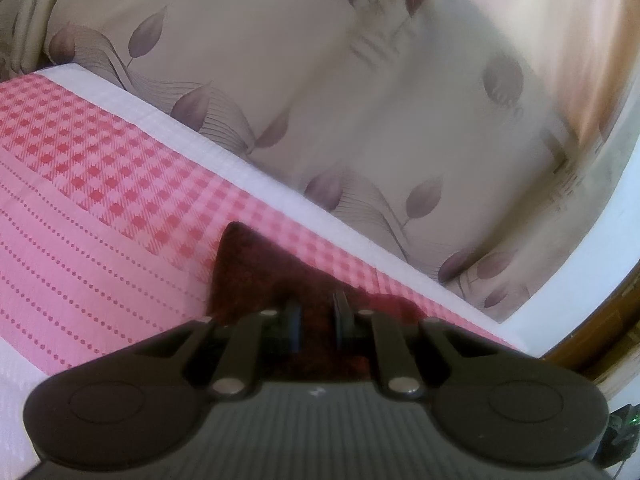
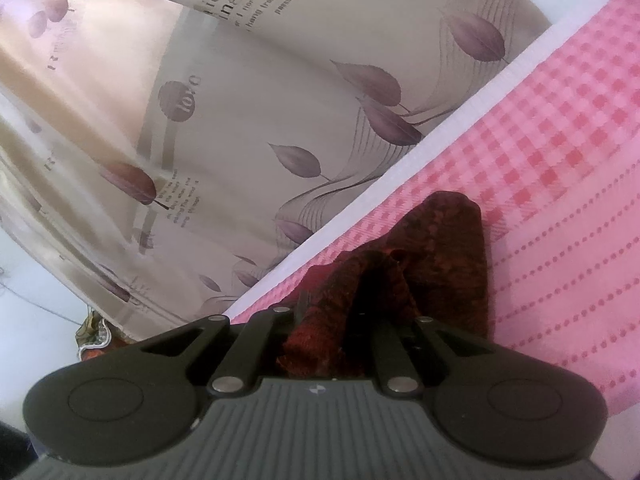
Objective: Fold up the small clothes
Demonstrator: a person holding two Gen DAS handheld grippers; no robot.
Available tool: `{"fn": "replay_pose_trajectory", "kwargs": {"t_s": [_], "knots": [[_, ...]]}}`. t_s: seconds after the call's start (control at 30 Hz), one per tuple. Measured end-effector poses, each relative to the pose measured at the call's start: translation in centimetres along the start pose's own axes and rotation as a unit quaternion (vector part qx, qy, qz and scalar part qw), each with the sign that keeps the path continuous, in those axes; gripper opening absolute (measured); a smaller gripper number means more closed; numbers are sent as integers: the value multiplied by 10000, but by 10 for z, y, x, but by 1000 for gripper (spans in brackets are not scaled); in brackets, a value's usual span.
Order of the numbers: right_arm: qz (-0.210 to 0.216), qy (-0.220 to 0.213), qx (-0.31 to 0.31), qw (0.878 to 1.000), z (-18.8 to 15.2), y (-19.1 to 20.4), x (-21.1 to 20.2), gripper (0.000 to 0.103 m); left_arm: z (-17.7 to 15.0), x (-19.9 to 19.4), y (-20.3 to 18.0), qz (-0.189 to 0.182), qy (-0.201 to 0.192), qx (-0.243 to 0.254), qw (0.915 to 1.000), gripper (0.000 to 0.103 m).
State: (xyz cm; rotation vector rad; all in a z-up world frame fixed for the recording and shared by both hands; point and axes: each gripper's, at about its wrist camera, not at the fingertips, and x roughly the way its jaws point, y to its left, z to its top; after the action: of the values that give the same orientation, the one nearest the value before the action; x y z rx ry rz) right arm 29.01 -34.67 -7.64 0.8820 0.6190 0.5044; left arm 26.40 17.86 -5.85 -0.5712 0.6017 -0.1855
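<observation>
The left gripper (image 1: 318,312) is a black two-finger tool whose fingers stand close together with a narrow gap, and the dark red fuzzy knitted garment (image 1: 256,276) passes between them; the jaws appear clamped on the fabric, though the actual contact is half hidden by the fingers themselves. From that grip one corner of the garment rises to a point against the pink-and-red checked bedspread with dotted stripes (image 1: 100,184), which covers a white mattress edge (image 1: 224,152).

The right gripper (image 2: 340,312) is the same black tool, and its fingers are nearly buried in the dark red fuzzy knitted garment (image 2: 444,252). A thick bunched fold of it fills the space between the fingers, so the jaws are closed around cloth (the fingertips are not visible under the pile). The rest of the garment lies ahead of the gripper, crumpled on the bedspread (image 2: 560,184) near the white mattress edge (image 2: 420,172).

Behind the bed in both wrist views hangs a beige satin curtain printed with mauve leaves and lettering (image 1: 280,60), its folds catching orange light on one side (image 2: 240,100)
</observation>
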Motion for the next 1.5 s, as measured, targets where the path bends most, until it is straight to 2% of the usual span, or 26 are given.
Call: {"fn": "replay_pose_trajectory", "kwargs": {"t_s": [0.33, 0.67, 0.77, 0.8, 0.83, 0.9, 0.97, 1.13, 1.23, 1.3, 1.4, 1.5], "knots": [[-15, 17, 75, 10000, 2, -6, 9, 15, 6, 10, -2, 80, 65, 1, 9999, 15], [56, 7, 222, 9997, 4, -11, 14, 15, 13, 18, 0, 124, 206, -257, 9994, 19], [145, -32, 346, 9993, 5, -13, 15, 19, 16, 18, 3, 14, 233, -435, 9988, 34], [183, -43, 407, 9990, 5, -15, 15, 21, 17, 18, 4, -63, 205, -527, 9984, 46], [232, -53, 478, 9986, 6, -16, 15, 22, 18, 16, 5, -133, 142, -633, 9978, 63], [253, -64, 483, 9985, 6, -16, 16, 24, 21, 9, 8, -211, -132, -862, 9960, 84], [266, -69, 486, 9984, 6, -17, 16, 24, 25, 4, 9, -202, -371, -984, 9943, 86], [361, -147, 592, 9975, 7, -21, 16, 25, 33, 8, 14, -128, -362, -1005, 9942, 86], [444, -330, 643, 9964, 6, -22, 14, 33, 32, 5, 17, -108, -406, -943, 9947, 86], [496, -521, 800, 9942, 8, -27, 10, 46, 30, -5, 17, -110, -499, -782, 9956, 86], [504, -676, 874, 9926, 13, -31, 4, 48, 27, -29, 12, 5, -583, -291, 9979, 86], [499, -719, 718, 9936, 17, -28, -3, 49, 19, -50, 5, 16, -457, 211, 9987, 86]]}}
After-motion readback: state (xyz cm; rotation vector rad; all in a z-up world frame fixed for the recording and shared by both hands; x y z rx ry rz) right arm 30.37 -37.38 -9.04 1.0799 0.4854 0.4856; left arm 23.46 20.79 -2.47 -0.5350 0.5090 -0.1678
